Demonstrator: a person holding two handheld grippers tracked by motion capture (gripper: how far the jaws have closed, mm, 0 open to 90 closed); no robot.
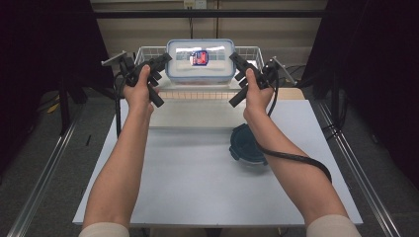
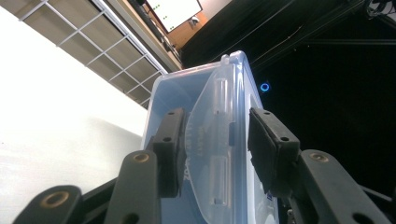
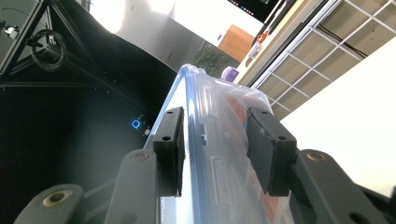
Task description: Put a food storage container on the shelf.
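A clear rectangular container (image 1: 200, 69) with a blue-rimmed lid hangs in the air above a white wire basket (image 1: 146, 51), and a red-and-blue packet (image 1: 199, 58) shows through it. My left gripper (image 1: 167, 58) grips its left end and my right gripper (image 1: 232, 57) grips its right end. In the left gripper view the jaws of my left gripper (image 2: 215, 135) straddle the container (image 2: 205, 107) at its clear side latch, with both pads against it. In the right gripper view my right gripper (image 3: 215, 135) clamps the container (image 3: 210, 102) across its blue rim.
A dark teal round container (image 1: 245, 144) lies on the white table (image 1: 188, 182), partly under the right forearm. A low white platform (image 1: 197, 114) sits in front of the basket. Black cables trail from both grippers. Dark curtains flank the table.
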